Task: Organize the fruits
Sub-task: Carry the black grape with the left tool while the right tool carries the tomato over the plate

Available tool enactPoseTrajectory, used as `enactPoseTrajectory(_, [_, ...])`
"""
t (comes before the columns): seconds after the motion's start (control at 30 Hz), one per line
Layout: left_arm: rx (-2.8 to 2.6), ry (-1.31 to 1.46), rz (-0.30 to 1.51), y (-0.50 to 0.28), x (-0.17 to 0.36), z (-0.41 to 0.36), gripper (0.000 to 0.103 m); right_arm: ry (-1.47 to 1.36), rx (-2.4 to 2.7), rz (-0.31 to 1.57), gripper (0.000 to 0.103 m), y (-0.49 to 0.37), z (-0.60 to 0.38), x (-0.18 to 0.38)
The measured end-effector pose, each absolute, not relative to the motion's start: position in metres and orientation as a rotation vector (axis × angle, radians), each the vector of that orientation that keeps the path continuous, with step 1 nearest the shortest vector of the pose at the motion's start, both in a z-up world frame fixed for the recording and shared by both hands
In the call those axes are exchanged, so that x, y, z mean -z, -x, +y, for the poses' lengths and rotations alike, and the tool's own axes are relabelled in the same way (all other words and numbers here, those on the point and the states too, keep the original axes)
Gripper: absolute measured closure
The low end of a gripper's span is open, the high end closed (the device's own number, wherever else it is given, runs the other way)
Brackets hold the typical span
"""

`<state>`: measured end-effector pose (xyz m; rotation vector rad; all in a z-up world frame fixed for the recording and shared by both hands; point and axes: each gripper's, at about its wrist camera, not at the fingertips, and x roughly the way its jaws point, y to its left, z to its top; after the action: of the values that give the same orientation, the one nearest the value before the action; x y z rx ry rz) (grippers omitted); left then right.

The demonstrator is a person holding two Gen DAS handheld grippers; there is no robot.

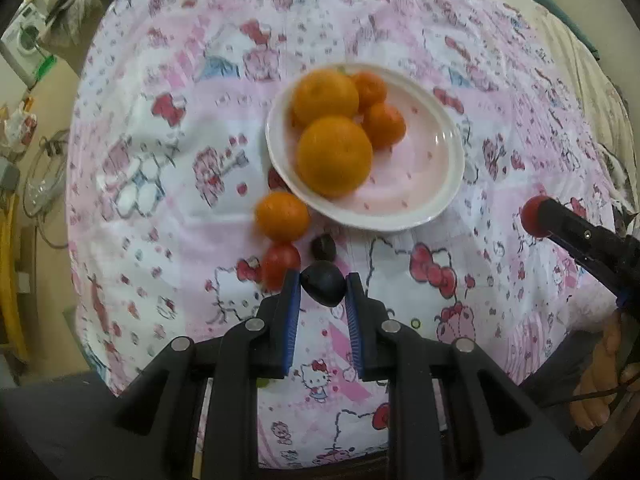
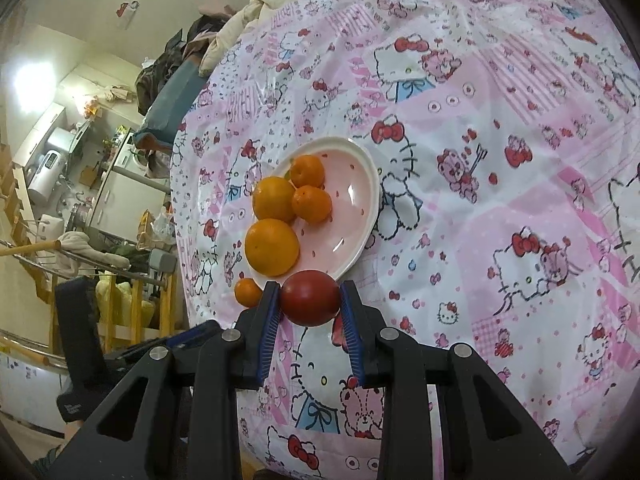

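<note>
The left gripper is clamped on a dark purple plum-like fruit, near the white oval plate of oranges. The right gripper grasps a round red tomato-like fruit, which hides the plate's near rim. A small dark fruit on the cloth is blurred.

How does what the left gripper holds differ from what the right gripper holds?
The left gripper is shut on a dark purple fruit, nearly black; the right gripper is shut on a red fruit. The dark purple fruit looks lopsided with one end tapered, while the red fruit is round and glossy. Both are pinched at the fingertips, off the pink plate.
</note>
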<state>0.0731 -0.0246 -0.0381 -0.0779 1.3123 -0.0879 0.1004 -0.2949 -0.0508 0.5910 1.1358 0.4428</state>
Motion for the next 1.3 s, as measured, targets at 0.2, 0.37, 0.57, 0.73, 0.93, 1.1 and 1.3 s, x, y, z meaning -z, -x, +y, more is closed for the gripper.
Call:
enactPoseTrajectory(0.2, [0.083,0.066,1.26,-0.092,0.028,-0.029,0.084,-0.577,-0.448,1.1,0.071,-0.104,-0.295,0.041])
enactPoseTrajectory(0.37, [0.087,0.057,1.24,-0.106,0.023,-0.029,0.084,-0.563,-0.455,1.083,0.071,-0.111,-0.291,0.034])
enactPoseTrajectory(0.57, [0.092,0.046,1.229,-0.125,0.019,-0.027,0.084,-0.521,-0.464,1.079,0.071,-0.125,-0.284,0.03])
enactPoseTrajectory(0.73, [0.092,0.048,1.222,-0.14,0.018,-0.023,0.084,-0.494,-0.469,1.081,0.071,-0.14,-0.281,0.03])
enactPoseTrajectory(0.93, [0.076,0.095,1.223,-0.163,0.022,-0.014,0.084,-0.54,-0.499,1.121,0.071,-0.16,-0.276,0.04])
enactPoseTrajectory(1.1, [0.095,0.14,1.242,-0.181,0.036,-0.016,0.084,-0.497,-0.502,1.154,0.071,-0.174,-0.266,0.048])
enactPoseTrajectory(1.3, [0.13,0.163,1.278,-0.199,0.054,-0.027,0.084,-0.442,-0.481,1.206,0.071,-0.196,-0.258,0.066])
